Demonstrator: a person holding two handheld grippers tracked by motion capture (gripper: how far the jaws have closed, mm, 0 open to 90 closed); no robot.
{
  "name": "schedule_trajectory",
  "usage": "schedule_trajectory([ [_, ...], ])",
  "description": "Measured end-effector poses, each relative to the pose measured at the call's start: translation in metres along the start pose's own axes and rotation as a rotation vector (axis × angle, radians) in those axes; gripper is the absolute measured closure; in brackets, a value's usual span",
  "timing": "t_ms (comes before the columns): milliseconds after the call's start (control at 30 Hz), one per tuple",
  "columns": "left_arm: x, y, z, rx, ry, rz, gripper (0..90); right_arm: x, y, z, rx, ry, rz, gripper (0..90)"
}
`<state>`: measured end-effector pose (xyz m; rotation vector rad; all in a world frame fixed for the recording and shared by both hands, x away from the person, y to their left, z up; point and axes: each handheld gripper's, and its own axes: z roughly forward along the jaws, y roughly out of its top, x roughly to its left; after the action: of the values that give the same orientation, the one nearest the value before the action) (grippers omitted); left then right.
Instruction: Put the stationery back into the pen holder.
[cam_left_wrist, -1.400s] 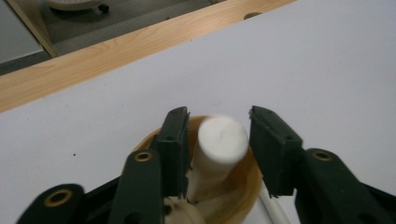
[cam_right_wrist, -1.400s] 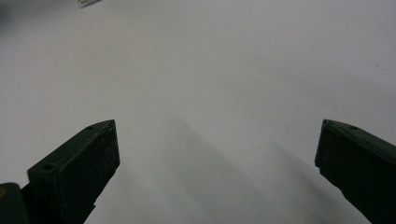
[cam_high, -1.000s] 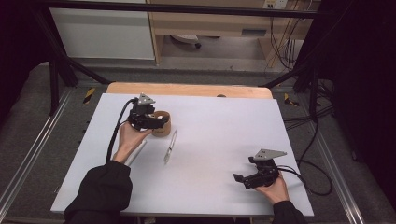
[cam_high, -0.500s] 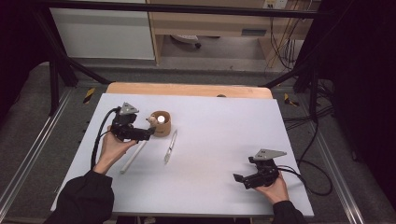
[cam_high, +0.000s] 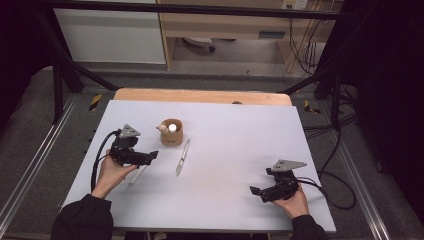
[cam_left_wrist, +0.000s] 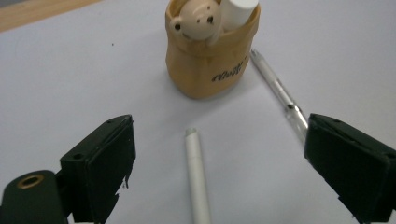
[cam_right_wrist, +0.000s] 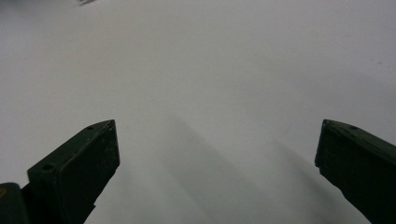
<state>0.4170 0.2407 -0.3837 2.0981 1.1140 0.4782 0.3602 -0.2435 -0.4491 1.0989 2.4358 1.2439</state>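
Observation:
A tan cup (cam_high: 171, 134) stands on the white table left of centre. In the left gripper view the cup (cam_left_wrist: 205, 60) holds a small bear-faced figure (cam_left_wrist: 196, 21) and a white cylinder (cam_left_wrist: 236, 11). My left gripper (cam_high: 149, 158) is open, low over the table in front of and to the left of the cup. A white pen (cam_left_wrist: 197, 182) lies on the table between its jaws (cam_left_wrist: 219, 140), untouched. A clear pen (cam_high: 182, 157) lies just right of the cup (cam_left_wrist: 280, 93). My right gripper (cam_high: 259, 193) rests open at the front right, with bare table between its jaws (cam_right_wrist: 217, 135).
The white table top (cam_high: 240, 145) has a wooden strip (cam_high: 200, 96) along its far edge. Black frame legs and cables (cam_high: 330, 170) run beside the table on the right. A cable loops from the left gripper (cam_high: 97, 157) near the table's left edge.
My left gripper has drawn back from the cup toward the front left and now sits open over the white pen. The right gripper has stayed put.

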Motion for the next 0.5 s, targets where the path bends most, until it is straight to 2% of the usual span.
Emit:
schedule_trajectory([
  [100, 0.002, -0.004, 0.005, 0.044, -0.002, 0.0, 10.3, 0.0, 0.0, 0.0, 0.0, 0.0, 0.002, 0.6],
  [167, 0.003, -0.006, 0.008, 0.059, 0.01, -0.001, 12.2, 0.0, 0.0, 0.0, -0.001, 0.0, 0.001, 0.6],
  [233, 0.004, -0.008, 0.012, 0.076, 0.005, -0.005, 15.3, 0.0, 0.0, 0.0, 0.001, 0.0, 0.0, 0.6],
  [433, 0.005, -0.015, 0.023, 0.136, -0.002, -0.006, 30.5, 0.0, 0.0, 0.0, 0.001, 0.002, 0.001, 0.6],
  [500, 0.005, -0.016, 0.026, 0.149, 0.012, -0.007, 35.2, 0.0, 0.0, 0.0, 0.003, 0.002, 0.001, 0.6],
])
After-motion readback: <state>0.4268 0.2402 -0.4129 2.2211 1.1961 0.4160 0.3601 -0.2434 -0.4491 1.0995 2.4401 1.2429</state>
